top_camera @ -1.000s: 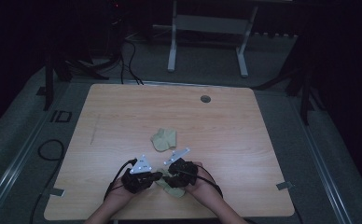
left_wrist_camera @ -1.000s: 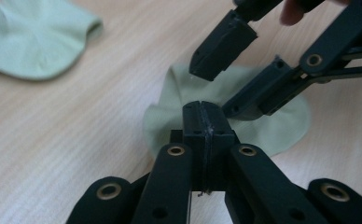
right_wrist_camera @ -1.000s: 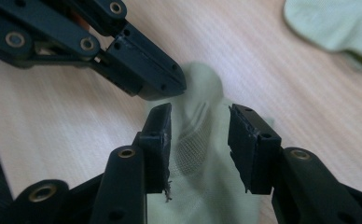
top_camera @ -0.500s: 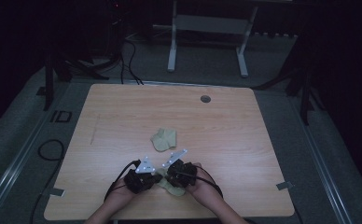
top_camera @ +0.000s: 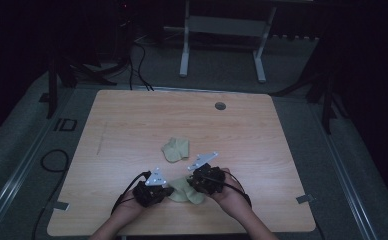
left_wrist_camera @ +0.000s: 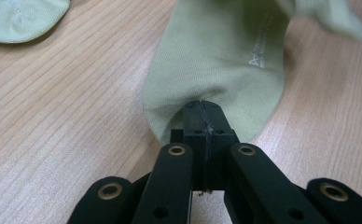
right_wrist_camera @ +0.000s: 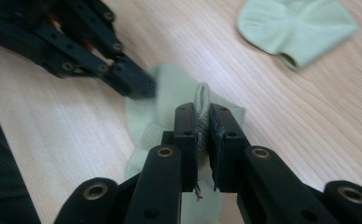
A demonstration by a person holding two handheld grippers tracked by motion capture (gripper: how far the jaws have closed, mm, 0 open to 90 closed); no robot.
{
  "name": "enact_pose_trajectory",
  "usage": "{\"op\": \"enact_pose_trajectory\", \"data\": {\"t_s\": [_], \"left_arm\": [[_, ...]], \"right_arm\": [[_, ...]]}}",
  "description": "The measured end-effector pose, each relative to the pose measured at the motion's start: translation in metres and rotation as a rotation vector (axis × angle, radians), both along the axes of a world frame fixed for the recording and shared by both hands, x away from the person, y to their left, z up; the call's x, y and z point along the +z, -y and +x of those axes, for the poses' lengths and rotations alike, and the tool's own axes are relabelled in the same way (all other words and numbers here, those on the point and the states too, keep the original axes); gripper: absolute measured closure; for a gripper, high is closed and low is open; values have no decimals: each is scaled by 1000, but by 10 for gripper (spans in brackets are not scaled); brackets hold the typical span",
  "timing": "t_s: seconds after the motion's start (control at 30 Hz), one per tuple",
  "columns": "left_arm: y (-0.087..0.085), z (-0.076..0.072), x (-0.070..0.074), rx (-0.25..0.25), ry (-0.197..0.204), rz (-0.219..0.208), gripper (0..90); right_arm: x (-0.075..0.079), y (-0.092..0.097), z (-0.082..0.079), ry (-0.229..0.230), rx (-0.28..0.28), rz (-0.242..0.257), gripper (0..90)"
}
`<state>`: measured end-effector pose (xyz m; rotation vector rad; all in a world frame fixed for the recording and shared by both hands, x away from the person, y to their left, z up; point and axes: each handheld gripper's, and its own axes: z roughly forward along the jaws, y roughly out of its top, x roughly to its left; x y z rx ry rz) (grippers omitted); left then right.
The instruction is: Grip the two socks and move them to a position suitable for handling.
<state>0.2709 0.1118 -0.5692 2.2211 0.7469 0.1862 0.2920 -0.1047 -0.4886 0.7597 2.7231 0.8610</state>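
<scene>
A pale green sock [top_camera: 186,191] lies near the table's front edge between my two grippers. My left gripper [top_camera: 168,191] is shut on the sock's edge [left_wrist_camera: 221,60], its jaws meeting tight at the cloth [left_wrist_camera: 202,111]. My right gripper [top_camera: 193,184] has just been closing, and its jaws now pinch a raised fold of the same sock [right_wrist_camera: 201,100]. The left gripper [right_wrist_camera: 137,86] shows in the right gripper view, holding the sock's far side. A second pale green sock [top_camera: 175,149] lies loose in the middle of the table, also seen as the second sock [left_wrist_camera: 20,18] and the second sock [right_wrist_camera: 295,28].
The wooden table [top_camera: 132,125] has a round cable hole [top_camera: 220,106] near its far edge. Cables trail from both grippers over the front edge. A white desk frame [top_camera: 222,30] and floor cables [top_camera: 52,160] stand beyond and beside the table.
My right gripper has closed on a fold of the near sock and lifted slightly up and right with it. The left gripper has stayed put, shut on the sock.
</scene>
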Motion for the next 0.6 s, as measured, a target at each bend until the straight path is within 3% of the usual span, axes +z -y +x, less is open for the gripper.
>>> {"op": "enact_pose_trajectory", "data": {"t_s": [0.33,0.6], "left_arm": [[-3,4,1,-44,-2,8,897],[-1,10,2,-77,-5,27,897]], "right_arm": [[-3,40,8,-25,-89,24,821],[-17,62,12,-64,-135,22,820]]}}
